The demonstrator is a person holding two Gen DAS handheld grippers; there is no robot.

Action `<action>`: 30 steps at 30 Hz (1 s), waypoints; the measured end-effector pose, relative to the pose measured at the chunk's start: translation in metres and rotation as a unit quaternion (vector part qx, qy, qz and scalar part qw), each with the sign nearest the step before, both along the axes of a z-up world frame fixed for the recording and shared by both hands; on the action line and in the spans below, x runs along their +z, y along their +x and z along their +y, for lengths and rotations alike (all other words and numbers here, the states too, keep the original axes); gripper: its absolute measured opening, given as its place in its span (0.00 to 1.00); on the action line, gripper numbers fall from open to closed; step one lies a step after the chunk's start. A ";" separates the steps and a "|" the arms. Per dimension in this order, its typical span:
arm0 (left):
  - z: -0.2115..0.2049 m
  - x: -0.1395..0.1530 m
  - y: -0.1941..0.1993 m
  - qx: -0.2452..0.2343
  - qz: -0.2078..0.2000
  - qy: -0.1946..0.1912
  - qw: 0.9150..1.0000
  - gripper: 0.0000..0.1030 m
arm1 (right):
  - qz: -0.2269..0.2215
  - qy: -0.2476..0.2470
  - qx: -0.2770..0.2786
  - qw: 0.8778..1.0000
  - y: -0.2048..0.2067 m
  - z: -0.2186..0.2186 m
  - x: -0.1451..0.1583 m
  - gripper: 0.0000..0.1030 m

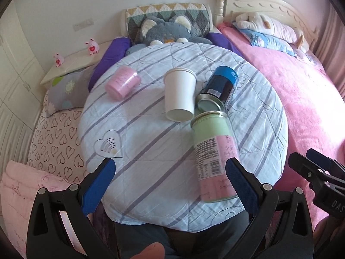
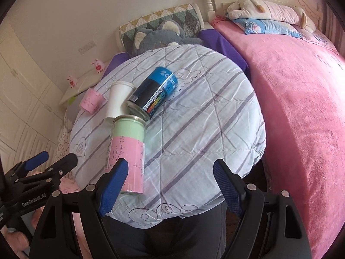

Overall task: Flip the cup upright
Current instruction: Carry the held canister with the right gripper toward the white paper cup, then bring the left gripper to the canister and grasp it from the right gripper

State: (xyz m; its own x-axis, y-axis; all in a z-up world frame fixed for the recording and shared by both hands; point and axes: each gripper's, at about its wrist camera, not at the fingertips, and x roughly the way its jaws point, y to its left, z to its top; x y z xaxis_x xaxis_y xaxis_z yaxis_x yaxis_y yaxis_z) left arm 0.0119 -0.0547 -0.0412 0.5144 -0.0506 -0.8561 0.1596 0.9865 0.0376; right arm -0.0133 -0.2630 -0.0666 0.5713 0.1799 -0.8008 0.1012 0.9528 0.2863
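A white paper cup (image 1: pixel 180 93) lies on its side on the round quilt-covered table (image 1: pixel 151 151), bottom toward me; it also shows in the right wrist view (image 2: pixel 117 101). A pink cup (image 1: pixel 122 84) lies on its side to its left, also in the right wrist view (image 2: pixel 90 101). A green-and-pink can (image 1: pixel 213 155) and a blue can (image 1: pixel 220 85) lie on their sides to the right of the white cup. My left gripper (image 1: pixel 170 183) is open and empty above the table's near edge. My right gripper (image 2: pixel 170 185) is open and empty, with its left finger just in front of the green-and-pink can (image 2: pixel 127 153).
A pink bed (image 1: pixel 301 99) runs along the right. A grey plush toy (image 1: pixel 168 32) and pillows sit behind the table. A heart-print cover (image 1: pixel 58 142) lies to the left. The right gripper shows at the right edge of the left wrist view (image 1: pixel 319 172).
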 end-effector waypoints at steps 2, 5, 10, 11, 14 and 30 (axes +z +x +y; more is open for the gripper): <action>-0.009 -0.005 0.008 -0.003 0.011 -0.002 1.000 1.00 | -0.004 0.002 -0.004 1.000 0.000 -0.006 0.002 0.80; -0.024 -0.016 0.027 -0.009 0.032 0.001 0.999 1.00 | -0.005 0.005 -0.008 1.000 0.003 -0.014 0.002 0.80; -0.044 -0.035 0.053 -0.016 0.066 -0.003 0.998 1.00 | -0.001 0.010 -0.013 1.000 0.012 -0.024 -0.003 0.80; -0.047 -0.038 0.057 -0.017 0.070 -0.001 0.997 1.00 | 0.000 0.010 -0.013 1.000 0.014 -0.025 -0.005 0.80; -0.056 -0.049 0.068 -0.020 0.084 -0.002 0.996 1.00 | 0.006 0.013 -0.010 1.000 0.022 -0.028 -0.009 0.80; -0.061 -0.078 0.089 -0.012 0.107 -0.010 0.994 0.96 | 0.034 -0.006 -0.012 0.999 0.057 -0.032 -0.033 0.80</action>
